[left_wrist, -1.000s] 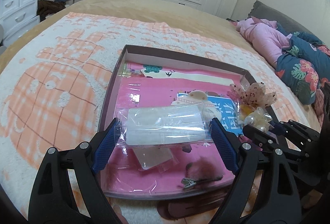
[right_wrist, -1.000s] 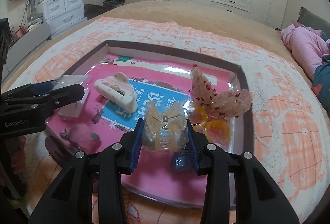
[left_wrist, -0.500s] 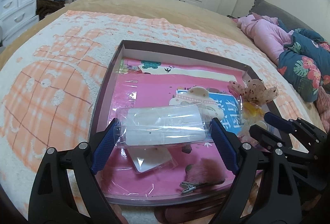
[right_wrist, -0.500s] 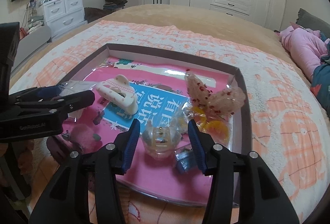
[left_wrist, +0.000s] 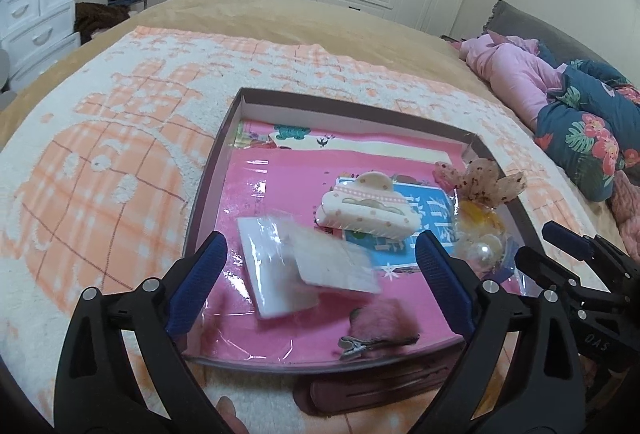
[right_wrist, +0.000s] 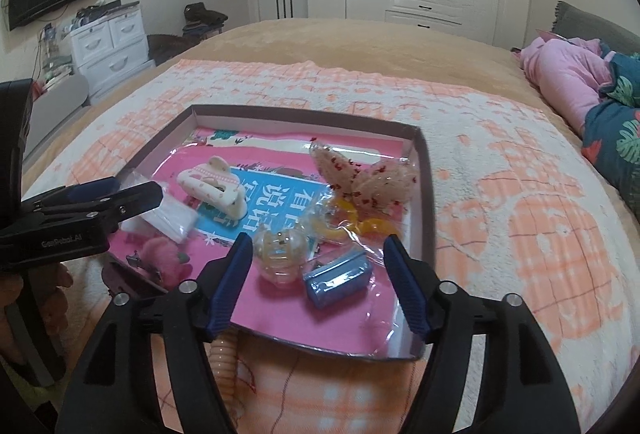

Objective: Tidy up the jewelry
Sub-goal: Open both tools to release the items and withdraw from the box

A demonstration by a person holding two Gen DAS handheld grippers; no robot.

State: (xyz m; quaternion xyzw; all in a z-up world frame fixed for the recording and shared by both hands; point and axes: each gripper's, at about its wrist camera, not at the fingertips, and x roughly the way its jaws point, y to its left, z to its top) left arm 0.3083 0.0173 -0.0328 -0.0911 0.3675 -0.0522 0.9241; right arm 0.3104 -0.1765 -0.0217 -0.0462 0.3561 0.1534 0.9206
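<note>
A shallow brown tray (left_wrist: 212,170) lined in pink lies on the blanket. My left gripper (left_wrist: 320,240) hovers over its near left part with its jaws opening. The clear bag with a white pad (left_wrist: 320,266) lies blurred below them, free of both pads. My right gripper (right_wrist: 318,246) hangs over the tray's near right part, its jaws also opening. A clear yellowish claw clip (right_wrist: 280,254) rests in the tray between its fingers, untouched. A cream hair claw (left_wrist: 368,206), a speckled bow (right_wrist: 360,174), a blue item (right_wrist: 338,280) and a pink fluffy clip (left_wrist: 384,322) also lie inside.
A dark brown long clip (left_wrist: 380,390) sits on the blanket just outside the tray's front edge, with a beige coil hair tie (right_wrist: 224,358) beside it. Pink clothing (right_wrist: 568,82) and a floral quilt (left_wrist: 588,138) are piled on the right of the bed. White drawers (right_wrist: 108,50) stand left.
The left gripper widened and the bag with the white pad dropped from it into the tray. The right gripper let go of the clear claw clip and drew back a little.
</note>
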